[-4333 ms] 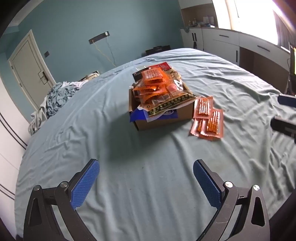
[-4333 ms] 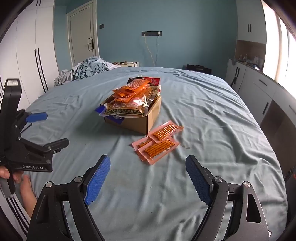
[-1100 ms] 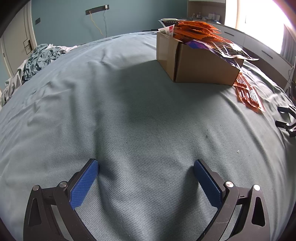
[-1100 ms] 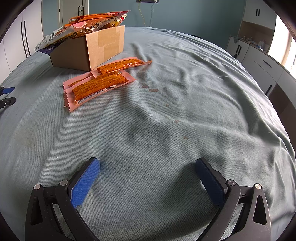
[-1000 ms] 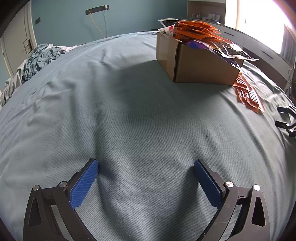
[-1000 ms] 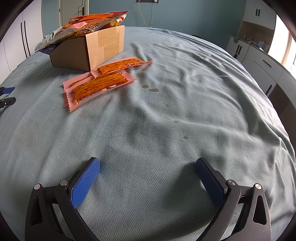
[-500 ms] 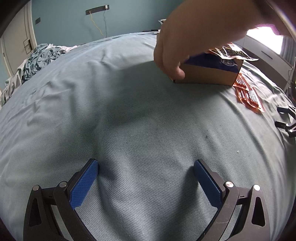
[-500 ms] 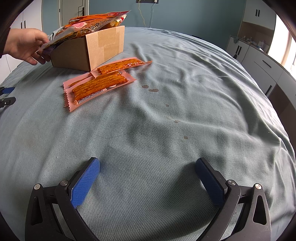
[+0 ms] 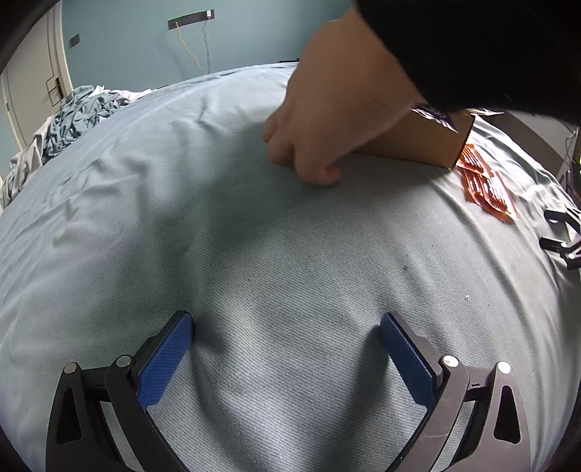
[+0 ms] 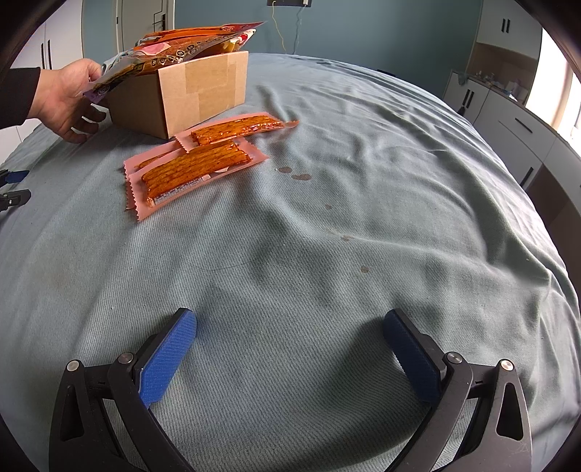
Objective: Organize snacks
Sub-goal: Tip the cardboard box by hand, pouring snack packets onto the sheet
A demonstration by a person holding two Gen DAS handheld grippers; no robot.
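A grey-blue bed sheet [image 10: 363,218] carries a cardboard box [image 10: 189,98], spicy-stick packets [image 10: 196,167] touching it, and rumpled bedding [image 9: 80,112].

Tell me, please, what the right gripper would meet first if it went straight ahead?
Probably nothing but the grey-blue bedsheet: the open right gripper aims past the pink spicy-strip packets and brown cardboard box, which lie to its left. Depth is uncertain.

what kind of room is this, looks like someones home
Most likely a bedroom in a home. The work surface is a bed covered by a wrinkled blue-grey sheet, crumpled bedding is piled at its far side near a door, and white cabinets line the window wall.
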